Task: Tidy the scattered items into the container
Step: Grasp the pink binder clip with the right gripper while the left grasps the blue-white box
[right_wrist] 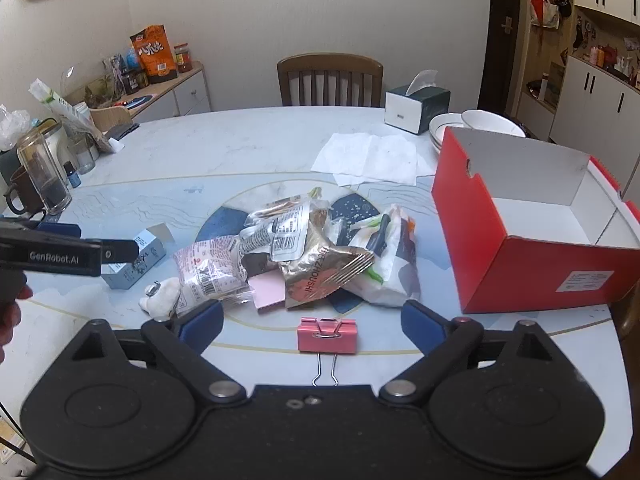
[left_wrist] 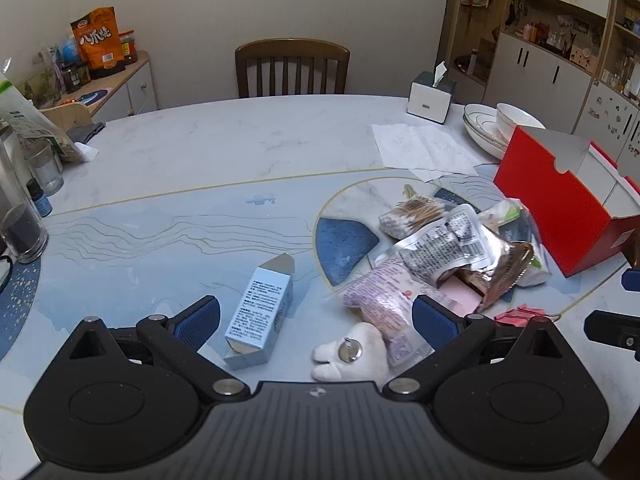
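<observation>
Nothing had yet been tidied: the red box (right_wrist: 532, 216) at frame right was seen empty, the scattered items (right_wrist: 304, 256) lay piled mid-frame, and both the left gripper (left_wrist: 316, 316) and right gripper (right_wrist: 312, 320) were held wide, gripping nothing.

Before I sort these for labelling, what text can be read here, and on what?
"GenRobot.AI": side of the black left gripper.
"ZHOUSHI", partly creased: brown foil snack packet.
"八爪烧", roughly: orange snack bag on the sideboard.
Too small or blurred: pale blue carton, silver printed sachet, pink-printed clear packet, white label on the red cardboard box.
</observation>
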{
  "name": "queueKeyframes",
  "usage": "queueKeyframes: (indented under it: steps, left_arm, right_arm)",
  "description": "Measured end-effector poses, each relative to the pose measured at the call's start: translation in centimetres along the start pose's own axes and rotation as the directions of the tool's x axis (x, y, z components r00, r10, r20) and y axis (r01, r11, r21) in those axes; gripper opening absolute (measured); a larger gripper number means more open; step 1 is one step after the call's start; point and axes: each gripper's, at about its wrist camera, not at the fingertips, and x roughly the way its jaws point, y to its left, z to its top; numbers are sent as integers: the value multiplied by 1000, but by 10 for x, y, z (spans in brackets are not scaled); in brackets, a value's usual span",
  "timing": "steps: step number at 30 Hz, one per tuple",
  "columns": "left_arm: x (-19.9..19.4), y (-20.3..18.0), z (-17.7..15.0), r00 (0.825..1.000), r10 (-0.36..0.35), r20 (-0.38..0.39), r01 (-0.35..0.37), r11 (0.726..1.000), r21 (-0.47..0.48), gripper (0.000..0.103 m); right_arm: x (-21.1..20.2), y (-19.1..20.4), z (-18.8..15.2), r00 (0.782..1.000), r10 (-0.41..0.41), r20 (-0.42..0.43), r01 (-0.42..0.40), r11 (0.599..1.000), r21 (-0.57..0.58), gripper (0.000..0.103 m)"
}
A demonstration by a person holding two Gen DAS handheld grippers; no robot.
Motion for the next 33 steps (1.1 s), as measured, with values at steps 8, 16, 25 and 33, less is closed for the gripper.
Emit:
queueKeyframes:
  steps: [8,16,25,33]
  left_arm:
    - [36,25,4,1000,13,-22,-13,1000,17,102]
    - [67,38,3,998,18,-61,-15,999,41,102]
    - [85,50,1,995,21,-99,-17,999,36,92]
    - [89,54,-4,993,-12,-115,14,1000,14,68]
  right_arm:
    - [20,-1,-3,1000,8,-19,-8,1000,2,94]
    - [50,-6,-7,997,-3,-76,4,1000,14,93]
    - [79,-10,-11,992,-20,-128,23,999,22,87]
    - [93,-9,-16,986,-19,-167,24,999,30,78]
